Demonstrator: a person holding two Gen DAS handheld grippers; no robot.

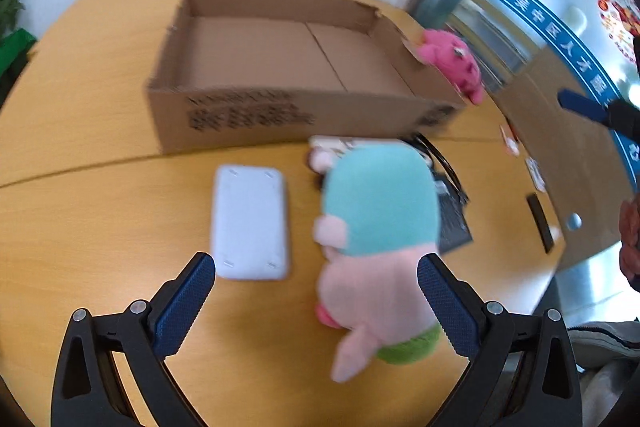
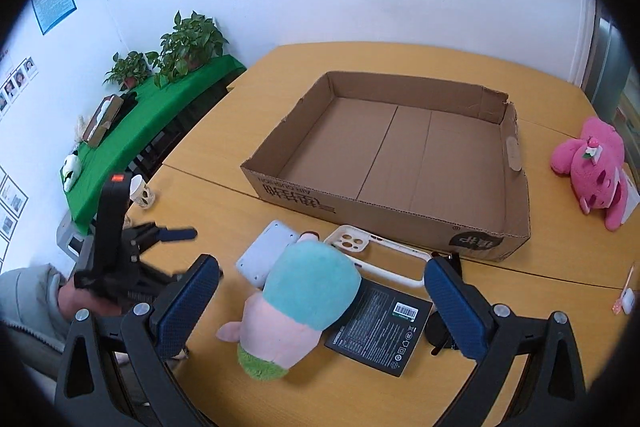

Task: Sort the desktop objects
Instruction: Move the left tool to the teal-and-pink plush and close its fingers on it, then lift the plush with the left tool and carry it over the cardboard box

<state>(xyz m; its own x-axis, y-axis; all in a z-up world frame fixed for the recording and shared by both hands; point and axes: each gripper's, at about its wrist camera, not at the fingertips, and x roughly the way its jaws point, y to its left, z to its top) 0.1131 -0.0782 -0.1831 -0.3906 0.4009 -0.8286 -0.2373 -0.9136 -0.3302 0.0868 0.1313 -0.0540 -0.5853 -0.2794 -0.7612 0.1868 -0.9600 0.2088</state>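
Closest to both tools lies the plush doll with the teal head, on the counter just in front of the cardboard box. It rests partly on a black packet and touches a white device. The right tool straddles it, spread wide and holding nothing; the left tool is likewise wide and empty. The doll looks light, soft and squashy, unlikely to slip; I'd pinch it across the pink belly. A pink plush lies beside the box's right wall.
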